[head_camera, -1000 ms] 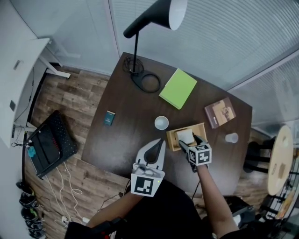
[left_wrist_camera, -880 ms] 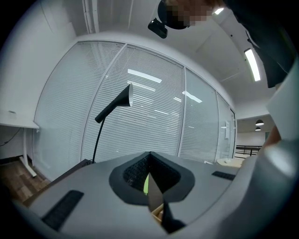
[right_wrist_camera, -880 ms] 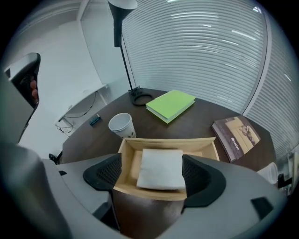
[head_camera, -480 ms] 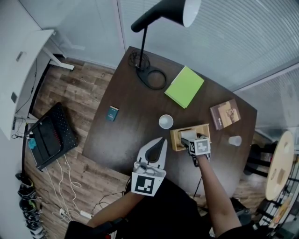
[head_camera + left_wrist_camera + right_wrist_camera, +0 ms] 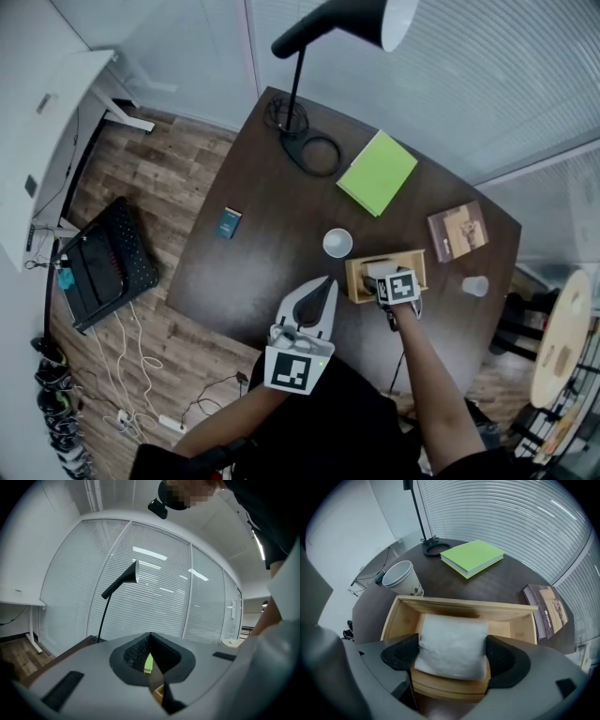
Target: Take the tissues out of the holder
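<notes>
One wooden holder (image 5: 464,605) on the surface (image 5: 501,581), one white tissue stack (image 5: 452,645) lay inside it; one paper cup (image 5: 401,578) stood beside; right tool (image 5: 451,658), jaws just opened wide, straddled the stack; left tool (image 5: 151,639) closed, empty

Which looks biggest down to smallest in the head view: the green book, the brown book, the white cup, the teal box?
1. green book
2. brown book
3. white cup and teal box: too alike in size to rank.
</notes>
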{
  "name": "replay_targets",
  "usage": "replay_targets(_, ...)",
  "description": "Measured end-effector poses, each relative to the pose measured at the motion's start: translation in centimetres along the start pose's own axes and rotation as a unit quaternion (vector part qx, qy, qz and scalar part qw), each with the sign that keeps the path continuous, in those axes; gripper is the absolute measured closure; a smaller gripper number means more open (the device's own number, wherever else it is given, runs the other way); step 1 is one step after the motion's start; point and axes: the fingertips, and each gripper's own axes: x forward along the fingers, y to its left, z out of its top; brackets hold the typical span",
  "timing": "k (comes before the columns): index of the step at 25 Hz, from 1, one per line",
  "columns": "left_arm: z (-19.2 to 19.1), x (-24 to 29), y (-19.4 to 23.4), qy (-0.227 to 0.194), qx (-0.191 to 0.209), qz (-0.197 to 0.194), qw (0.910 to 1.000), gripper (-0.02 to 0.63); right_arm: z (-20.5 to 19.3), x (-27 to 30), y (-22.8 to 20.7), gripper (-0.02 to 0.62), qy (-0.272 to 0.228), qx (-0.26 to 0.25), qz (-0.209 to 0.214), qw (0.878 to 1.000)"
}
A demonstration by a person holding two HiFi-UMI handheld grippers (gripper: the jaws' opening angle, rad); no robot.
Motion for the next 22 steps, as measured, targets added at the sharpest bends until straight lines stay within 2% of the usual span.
replay_targets(14, -0.1, -1.0, -1.0, -0.002, -0.011, 0.015, 0.9998, 0.609, -0.2, 0.3, -0.3, 0.159, 0.009, -0.026, -0.009, 1.0)
replay_targets(19, 0.4, -1.8, -0.4, -0.005, -0.012, 0.028, 0.9995, 0.609, 0.2, -0.9, -0.2, 0.171, -0.003, -0.032, -0.002, 0.999)
replay_targets(22, 0.6, -2.3, -0.3, -0.011, -0.011, 0.032, 0.9994, 0.609, 0.7, -2.5, -0.1, 0.173, -0.028, -0.034, -0.004, 0.999)
